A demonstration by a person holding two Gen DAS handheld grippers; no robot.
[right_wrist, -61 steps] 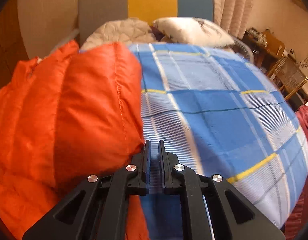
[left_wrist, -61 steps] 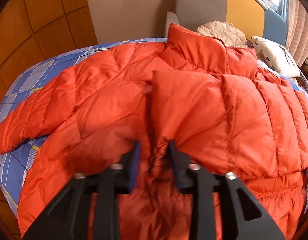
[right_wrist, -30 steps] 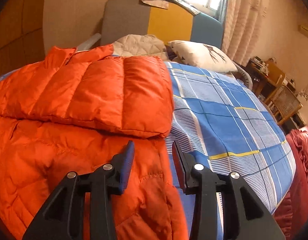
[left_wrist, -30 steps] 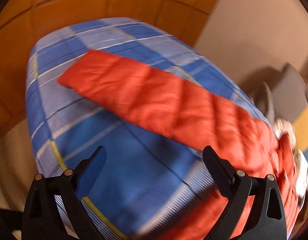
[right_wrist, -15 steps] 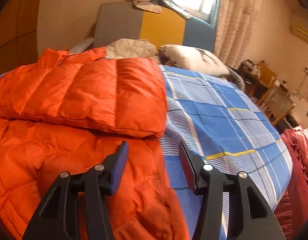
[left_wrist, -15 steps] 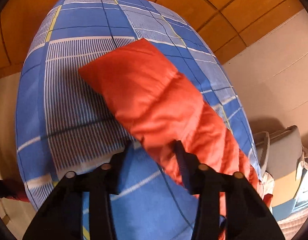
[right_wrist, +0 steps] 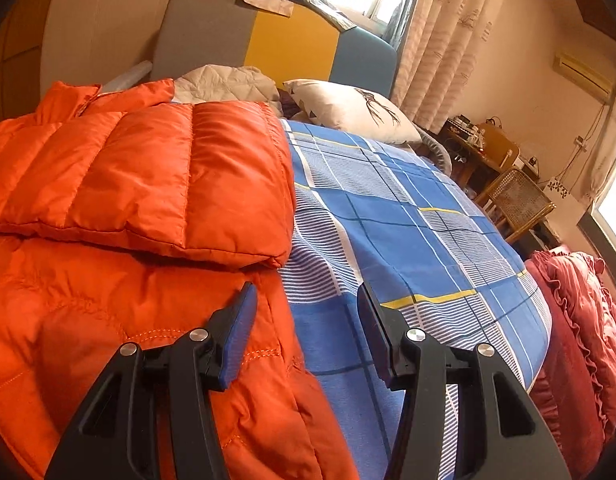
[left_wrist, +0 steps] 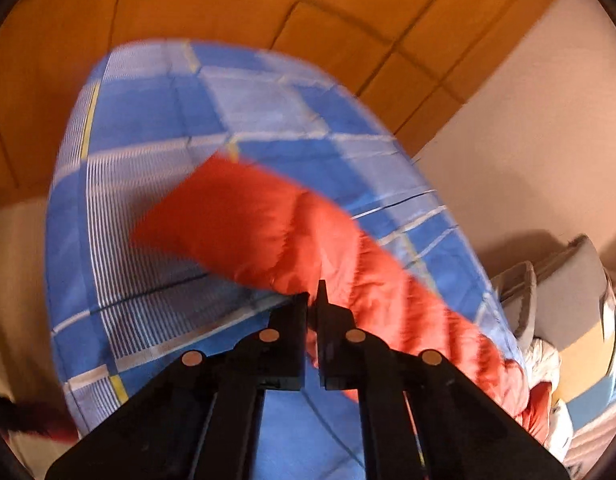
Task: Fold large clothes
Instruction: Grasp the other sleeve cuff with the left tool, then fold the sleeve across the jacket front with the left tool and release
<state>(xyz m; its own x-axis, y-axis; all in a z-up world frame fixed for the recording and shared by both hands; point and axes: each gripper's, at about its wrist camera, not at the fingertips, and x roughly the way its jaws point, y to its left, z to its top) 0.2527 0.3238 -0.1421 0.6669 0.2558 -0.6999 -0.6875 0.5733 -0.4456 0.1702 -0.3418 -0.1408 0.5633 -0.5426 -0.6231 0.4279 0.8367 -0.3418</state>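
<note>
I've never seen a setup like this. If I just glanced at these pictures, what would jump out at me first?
The bright orange puffer jacket, spread over a blue checked bedsheet with one side already folded in over its body. Then its long sleeve, stretched out across the sheet, with the black left gripper shut on its edge. The right gripper hangs open above the jacket's hem, and a dark red ruffled blanket lies beyond the bed's right edge.
</note>
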